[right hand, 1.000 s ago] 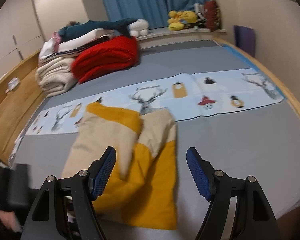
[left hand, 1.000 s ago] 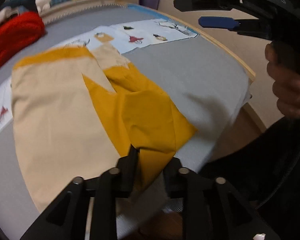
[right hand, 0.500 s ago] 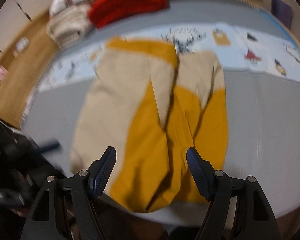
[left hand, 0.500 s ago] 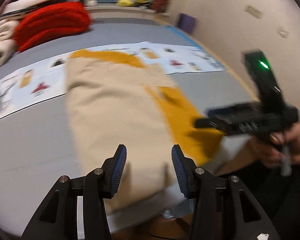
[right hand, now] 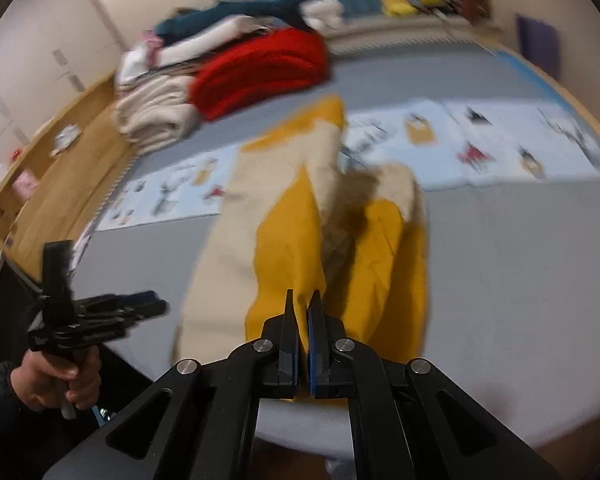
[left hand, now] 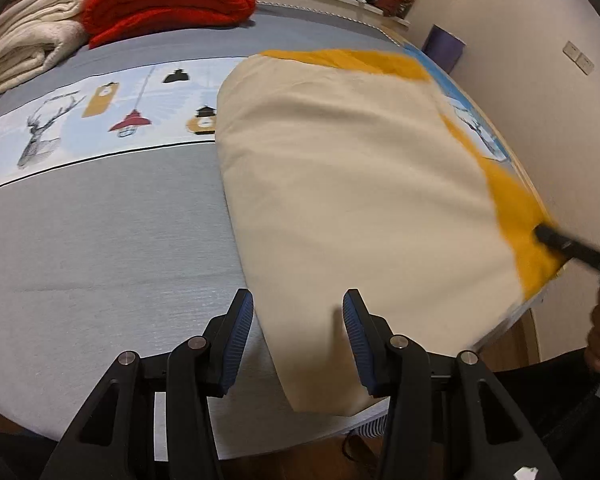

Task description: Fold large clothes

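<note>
A large cream and mustard-yellow garment (left hand: 348, 200) lies on the grey bed (left hand: 100, 248), reaching its near edge. My left gripper (left hand: 298, 320) is open and empty, its fingers either side of the garment's near cream corner. My right gripper (right hand: 303, 312) is shut on a mustard fold of the garment (right hand: 292, 240) at the near edge and lifts it a little. The right gripper's tip also shows in the left wrist view (left hand: 556, 240), at the yellow edge on the right. The left gripper shows in the right wrist view (right hand: 112, 312), off the bed's left corner.
A red blanket (left hand: 168, 4) and cream blankets (left hand: 28, 52) are stacked at the far side. A printed blue runner (left hand: 80, 116) crosses the bed under the garment. A wooden bed rail (right hand: 60, 176) runs on the left, a wall (left hand: 540, 80) on the right.
My left gripper let go of the mustard fold, opened and swung to the cream corner. My right gripper, open before, came down and shut on the mustard edge.
</note>
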Demonstrator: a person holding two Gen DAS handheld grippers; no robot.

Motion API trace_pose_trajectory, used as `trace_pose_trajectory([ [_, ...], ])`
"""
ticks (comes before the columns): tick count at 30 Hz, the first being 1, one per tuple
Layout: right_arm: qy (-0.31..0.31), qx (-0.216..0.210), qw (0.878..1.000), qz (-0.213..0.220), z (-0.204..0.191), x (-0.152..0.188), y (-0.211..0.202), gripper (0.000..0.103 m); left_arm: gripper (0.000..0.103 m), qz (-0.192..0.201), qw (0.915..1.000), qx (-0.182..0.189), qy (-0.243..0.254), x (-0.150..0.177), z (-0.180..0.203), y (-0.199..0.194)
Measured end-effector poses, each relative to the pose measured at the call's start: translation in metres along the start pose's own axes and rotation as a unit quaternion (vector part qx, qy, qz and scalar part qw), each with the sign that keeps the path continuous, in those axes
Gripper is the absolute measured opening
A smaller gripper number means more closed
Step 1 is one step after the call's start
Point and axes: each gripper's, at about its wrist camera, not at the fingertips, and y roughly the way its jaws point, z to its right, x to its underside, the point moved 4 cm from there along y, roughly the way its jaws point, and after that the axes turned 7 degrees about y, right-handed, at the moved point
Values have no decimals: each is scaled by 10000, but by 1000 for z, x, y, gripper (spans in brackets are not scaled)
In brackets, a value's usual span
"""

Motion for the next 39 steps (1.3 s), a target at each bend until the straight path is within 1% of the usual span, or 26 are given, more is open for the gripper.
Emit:
trace_pose_trajectory([
  [1,83,283,9991,-317,14,8,14,3,43,-50,10000,38,32,0,3,4],
  [2,130,457,9976,-506,22,14,24,3,43,-102,9999,81,49,0,4,7],
  [4,27,707,9951,-693,31,21,39,3,43,-339,9991,256,84,3,8,20],
  [5,-41,786,9938,-783,33,22,45,3,43,-476,9985,273,91,6,10,27],
  [7,-94,851,9924,-884,35,24,52,3,43,-735,9971,178,107,13,10,42],
  [9,-147,964,9894,-1074,40,28,62,3,43,-871,9960,112,133,18,12,50],
  [11,-229,1135,9850,-1279,41,35,70,3,44,-917,9955,39,251,21,16,54],
  [14,-288,1276,9802,-1486,43,39,82,3,44,-902,9950,-66,415,22,20,56],
  [17,-255,1336,9773,-1625,48,43,89,3,45,-933,9944,-108,487,24,21,59],
  [22,-337,1319,9755,-1728,46,43,96,3,47,-1144,9907,-297,670,29,18,75],
  [24,-327,1281,9785,-1585,44,38,88,4,47,-1171,9909,-283,598,28,13,78],
  [25,-229,1209,9820,-1432,44,33,81,5,47,-1182,9910,-273,558,28,12,78],
  [26,-93,1149,9859,-1214,47,25,71,12,47,-1198,9912,-251,496,27,9,78],
  [27,12,1092,9888,-1022,47,20,63,14,47,-1205,9914,-231,454,27,7,79],
  [28,185,963,9928,-682,49,10,48,15,47,-1209,9915,-208,423,27,6,79],
  [29,302,839,9951,-434,50,2,39,17,48,-1216,9915,-195,408,27,6,79],
  [31,562,574,9967,133,52,-18,22,31,49,-1228,9914,-202,415,26,7,79],
  [32,631,505,9963,287,51,-25,19,45,49,-1238,9913,-196,407,26,6,79],
  [33,712,423,9957,414,51,-34,19,52,49,-1248,9912,-192,400,26,7,79],
  [34,796,339,9953,437,51,-41,25,52,49,-1258,9911,-184,386,26,6,79],
  [39,1264,8,9917,228,53,-77,67,52,50,-1258,9912,-161,370,26,6,80],
])
